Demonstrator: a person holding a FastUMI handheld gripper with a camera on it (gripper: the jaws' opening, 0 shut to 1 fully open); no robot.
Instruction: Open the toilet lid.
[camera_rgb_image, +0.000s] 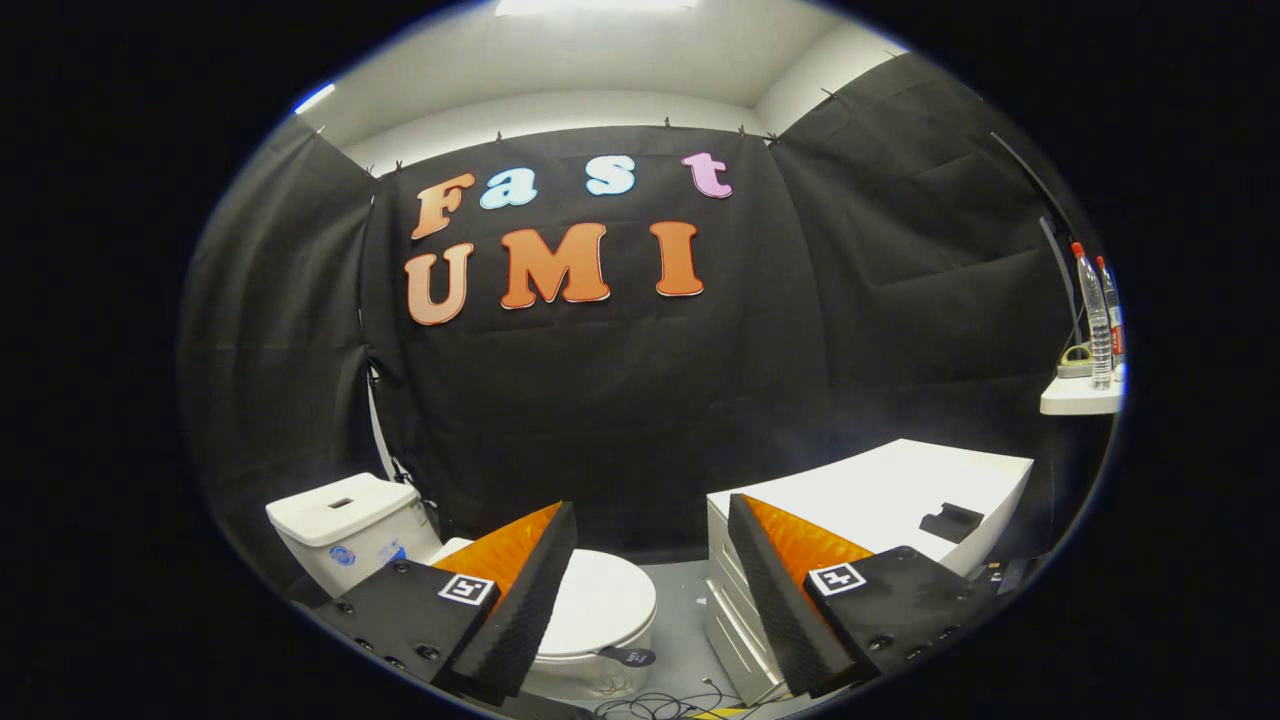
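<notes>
Currently approach step | gripper (640, 590) fingers spread wide, holding nothing | toilet lid (600, 600) down, low and left, just beyond left finger, white cabinet (900, 490) to right | next: likely descend, catch lid's front edge, lift.

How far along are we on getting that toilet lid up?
Nothing is done yet: the toilet lid lies flat and closed on the bowl, in front of the white tank. In hand: the claw is open, holding nothing, with the lid just beyond its left finger and the white cabinet beyond the right one. Left: reach the lid's front edge, catch it and swing it up.
</notes>
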